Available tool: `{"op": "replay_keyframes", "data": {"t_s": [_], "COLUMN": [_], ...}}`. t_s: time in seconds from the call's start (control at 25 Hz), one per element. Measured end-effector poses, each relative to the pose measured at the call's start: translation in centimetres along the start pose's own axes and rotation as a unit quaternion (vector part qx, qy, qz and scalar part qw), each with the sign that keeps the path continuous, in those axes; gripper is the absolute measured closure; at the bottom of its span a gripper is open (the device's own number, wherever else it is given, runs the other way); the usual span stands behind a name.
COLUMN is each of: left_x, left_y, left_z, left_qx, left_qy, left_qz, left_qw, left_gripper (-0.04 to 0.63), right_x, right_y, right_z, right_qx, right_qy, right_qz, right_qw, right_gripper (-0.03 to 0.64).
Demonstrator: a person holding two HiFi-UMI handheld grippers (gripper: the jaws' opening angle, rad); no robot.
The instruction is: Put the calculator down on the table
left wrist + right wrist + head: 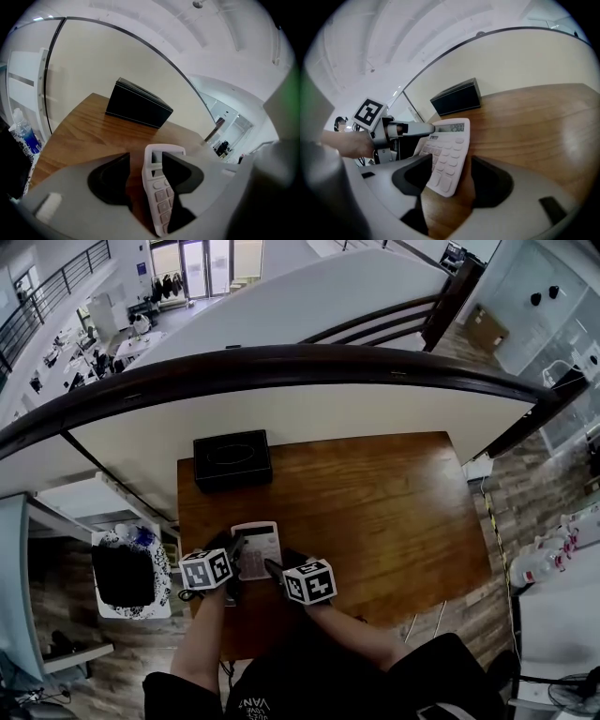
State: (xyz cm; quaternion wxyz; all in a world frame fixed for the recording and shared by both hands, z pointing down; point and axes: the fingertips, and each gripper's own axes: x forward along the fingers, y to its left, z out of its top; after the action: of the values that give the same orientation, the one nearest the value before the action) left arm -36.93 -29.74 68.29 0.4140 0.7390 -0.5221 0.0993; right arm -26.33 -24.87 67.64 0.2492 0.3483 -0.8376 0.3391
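White flat calculator (pixel 256 549) (pixel 157 187) (pixel 447 157) is at the near-left part of the brown wooden table (pixel 375 512), display end pointing away from me. In the gripper views it looks tipped rather than flat, left long edge up, key face turned toward my right side. Can't confirm the tilt from the head view.

Left gripper (pixel 234 559) (pixel 145 180): jaws wide apart. Calculator sits edge-on between them, close against the right-hand jaw, with bare wood showing between it and the left-hand jaw. No clamp. The right gripper view shows this gripper (pixel 401 130) with one jaw tip at the display's left end.

Right gripper (pixel 279 570) (pixel 451 180): jaws apart too. Near corner of the calculator is between them. The left-hand jaw overlaps the keypad side, and a strip of wood is visible before the right-hand jaw. Not gripping.

Both grippers sit side by side at the table's near edge, marker cubes up.

Black rectangular box (pixel 232 458) (pixel 138 108) (pixel 457 98) sits at the far-left corner of the table, well apart from the calculator, against the cream wall.
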Motion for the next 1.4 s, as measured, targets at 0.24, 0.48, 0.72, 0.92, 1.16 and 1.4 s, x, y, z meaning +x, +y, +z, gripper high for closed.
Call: {"op": "replay_keyframes", "data": {"t_s": [0.24, 0.48, 0.72, 0.92, 1.16, 1.4], "left_x": [-2.0, -5.5, -9.1, -11.3, -12.7, -14.5], "left_y": [-1.1, -3.4, -6.3, -9.0, -12.6, -16.1], "left_z": [0.3, 0.7, -0.2, -2.6, -5.6, -8.0], "left_qx": [0.009, 0.028, 0.036, 0.029, 0.029, 0.024], "left_qy": [-0.027, -0.072, -0.113, -0.13, -0.134, -0.154], "left_qz": [-0.003, 0.009, 0.037, 0.056, 0.07, 0.078], "left_qw": [0.9996, 0.997, 0.9922, 0.9895, 0.9881, 0.9847], "left_gripper": [0.394, 0.402, 0.522, 0.583, 0.584, 0.584], "right_x": [-1.6, -4.1, -7.3, -10.0, -13.0, -15.9], "right_y": [-0.1, 0.7, 1.0, 0.5, 0.3, 0.0], "right_z": [1.0, 1.5, 1.3, 0.7, -0.1, -1.7], "right_qx": [-0.002, -0.022, -0.065, -0.083, -0.104, -0.115], "right_qy": [-0.022, -0.038, -0.046, -0.054, -0.062, -0.065], "right_qz": [0.006, 0.041, 0.067, 0.079, 0.096, 0.111], "right_qw": [1.0, 0.998, 0.995, 0.992, 0.988, 0.985], "right_gripper": [0.388, 0.398, 0.534, 0.568, 0.594, 0.597]}}
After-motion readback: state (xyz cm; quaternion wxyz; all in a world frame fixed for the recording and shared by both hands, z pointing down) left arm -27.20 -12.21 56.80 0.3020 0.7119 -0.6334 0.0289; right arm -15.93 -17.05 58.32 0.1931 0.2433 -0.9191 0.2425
